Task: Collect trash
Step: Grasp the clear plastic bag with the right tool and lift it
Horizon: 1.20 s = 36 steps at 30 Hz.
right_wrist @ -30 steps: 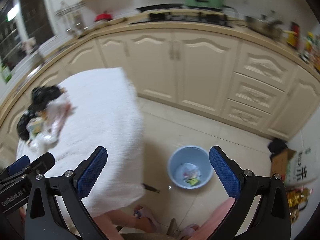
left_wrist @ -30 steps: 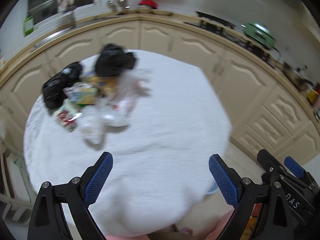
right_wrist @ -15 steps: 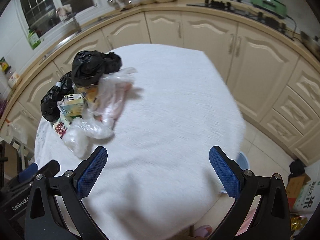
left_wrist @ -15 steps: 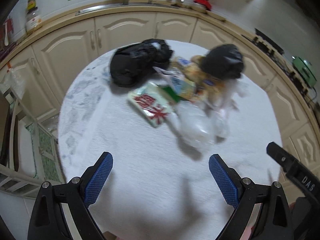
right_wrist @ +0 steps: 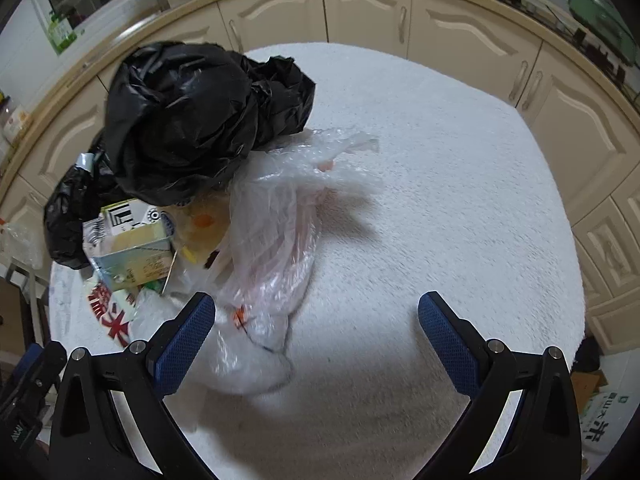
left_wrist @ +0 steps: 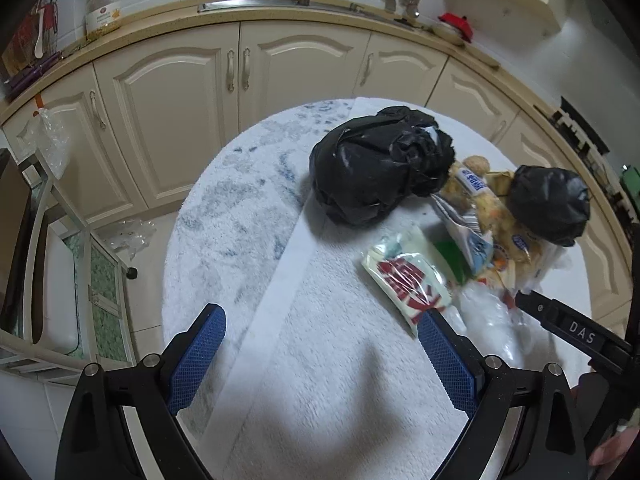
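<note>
A heap of trash lies on the white-covered table (left_wrist: 320, 360). In the left wrist view it holds a big black bag (left_wrist: 372, 168), a smaller black bag (left_wrist: 548, 204), a snack packet (left_wrist: 476, 188) and a red-and-white wrapper (left_wrist: 408, 280). My left gripper (left_wrist: 322, 354) hovers open over bare cloth, short of the wrapper. In the right wrist view a black bag (right_wrist: 192, 116), a carton (right_wrist: 132, 240) and a clear plastic bag (right_wrist: 272, 240) lie ahead. My right gripper (right_wrist: 316, 344) is open, its left finger (right_wrist: 184, 344) over the clear bag's near end.
Cream kitchen cabinets (left_wrist: 240, 80) curve around the table, with a sink counter (left_wrist: 280, 4) above them. A metal rack (left_wrist: 60, 280) stands at the left on the tiled floor. A cardboard box (right_wrist: 588, 384) sits on the floor at the right.
Both grippers swung from the floor bin side to the table and closed in on the heap. The trash now looms larger and nearer in both views. Both stayed open.
</note>
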{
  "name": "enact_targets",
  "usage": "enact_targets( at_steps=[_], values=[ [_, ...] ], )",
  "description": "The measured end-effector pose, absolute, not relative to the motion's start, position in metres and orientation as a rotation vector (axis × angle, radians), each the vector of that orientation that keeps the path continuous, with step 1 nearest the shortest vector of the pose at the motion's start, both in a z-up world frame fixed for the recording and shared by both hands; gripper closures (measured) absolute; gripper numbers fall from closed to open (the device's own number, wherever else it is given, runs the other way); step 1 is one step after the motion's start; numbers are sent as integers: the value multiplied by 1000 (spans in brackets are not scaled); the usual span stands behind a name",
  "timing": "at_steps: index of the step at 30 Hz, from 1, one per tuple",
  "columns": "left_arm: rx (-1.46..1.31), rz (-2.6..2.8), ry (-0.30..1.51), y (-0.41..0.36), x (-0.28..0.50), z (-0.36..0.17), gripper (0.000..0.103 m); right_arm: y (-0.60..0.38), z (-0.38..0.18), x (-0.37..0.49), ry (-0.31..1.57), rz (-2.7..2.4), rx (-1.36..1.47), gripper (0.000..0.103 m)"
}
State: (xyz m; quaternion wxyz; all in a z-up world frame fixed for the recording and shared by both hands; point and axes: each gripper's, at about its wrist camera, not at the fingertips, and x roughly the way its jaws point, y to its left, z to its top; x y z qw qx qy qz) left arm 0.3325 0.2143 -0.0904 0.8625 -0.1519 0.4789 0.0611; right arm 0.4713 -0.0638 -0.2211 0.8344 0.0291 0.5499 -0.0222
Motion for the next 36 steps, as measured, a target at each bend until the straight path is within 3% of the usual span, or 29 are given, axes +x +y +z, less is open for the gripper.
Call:
enact_targets(
  at_steps=[3, 5, 6, 8, 10, 20, 23, 24, 26, 28, 31, 32, 33, 35, 36],
  values=[
    [-324, 133, 1019, 217, 344, -99, 9, -59, -227, 480, 1172, -44, 52, 4],
    [-332, 131, 1028, 217, 350, -104, 9, -57, -236, 486, 1182, -21, 57, 23],
    [-338, 131, 1033, 218, 353, -107, 9, -53, -235, 484, 1160, -30, 16, 26],
    [-346, 125, 1039, 217, 353, -110, 9, -46, -234, 477, 1143, -7, -32, 56],
    [-344, 116, 1042, 214, 354, -113, 9, -44, -231, 467, 1146, 34, -39, 70],
    [-308, 4, 1058, 171, 349, -114, 9, -73, -225, 385, 1143, 94, -67, 73],
    [-290, -11, 1064, 160, 347, -115, 9, -78, -222, 372, 1132, 93, -52, 68],
    [-287, -14, 1068, 156, 347, -116, 9, -78, -222, 373, 1122, 86, -53, 64],
    [-288, -15, 1078, 152, 347, -117, 9, -77, -223, 377, 1105, 51, -74, 29],
    [-291, -16, 1080, 150, 347, -117, 9, -76, -226, 386, 1077, 1, -93, 15],
    [-303, -26, 1080, 145, 347, -115, 9, -85, -234, 408, 1085, 7, -49, 17],
    [-311, -26, 1082, 143, 348, -115, 9, -85, -235, 412, 1078, 10, -41, 23],
    [-319, -26, 1087, 141, 349, -115, 9, -85, -234, 413, 1052, -1, -53, 31],
    [-339, -44, 1098, 136, 353, -117, 9, -86, -228, 413, 1044, 30, -24, 69],
    [-350, -56, 1107, 133, 357, -119, 9, -86, -225, 411, 1047, 28, -6, 68]
  ],
)
